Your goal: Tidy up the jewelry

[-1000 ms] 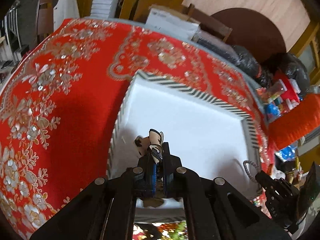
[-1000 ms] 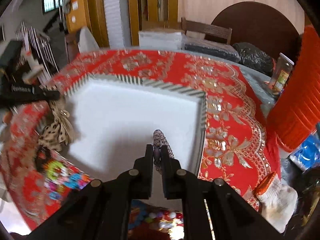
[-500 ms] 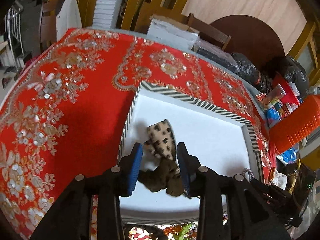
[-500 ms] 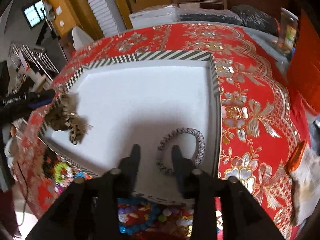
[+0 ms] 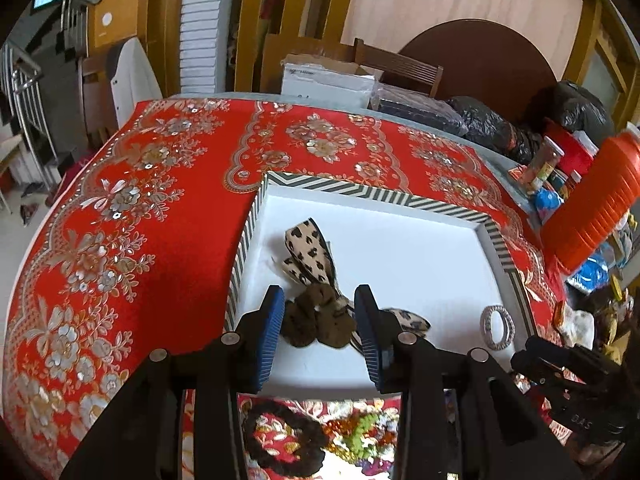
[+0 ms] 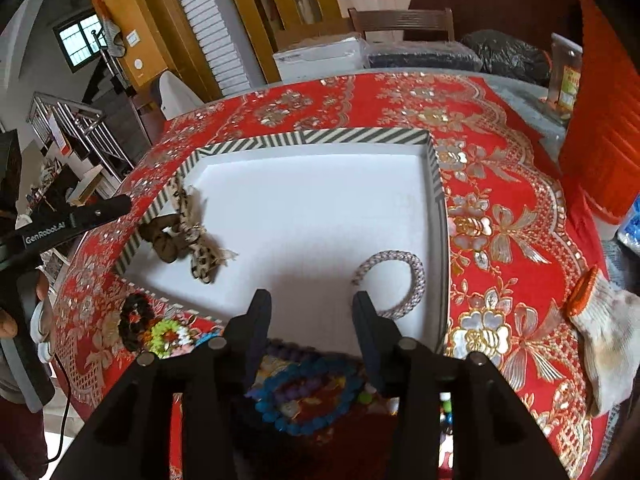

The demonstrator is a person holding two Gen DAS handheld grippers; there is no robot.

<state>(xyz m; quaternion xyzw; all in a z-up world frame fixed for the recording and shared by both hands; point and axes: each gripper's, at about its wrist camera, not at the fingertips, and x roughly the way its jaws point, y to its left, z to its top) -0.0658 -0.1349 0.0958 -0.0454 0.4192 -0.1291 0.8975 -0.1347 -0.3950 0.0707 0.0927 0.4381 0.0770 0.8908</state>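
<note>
Care matters most in backing our two tongs away from the striped-rim tray without catching what already lies in it. We judge the step in hand to be the withdrawal after release, so we want to lift clear of the tray floor before we go for more pieces, and keep the pads off the loose ribbon tails.

The leopard-print bow scrunchie lies in the tray's left near corner, close to the striped wall. The left gripper stands part open, its blue pads on either side of the brown knot but apart from it, gripping nothing. The braided bracelet lies in the tray's right near corner, just inside the wall. The right gripper is opening, with nothing between its jaws; the bracelet sits just beyond its right finger.

Just outside the tray's near wall wait the beaded bracelets and a crocheted scrunchie, still to be sorted, we judge
</note>
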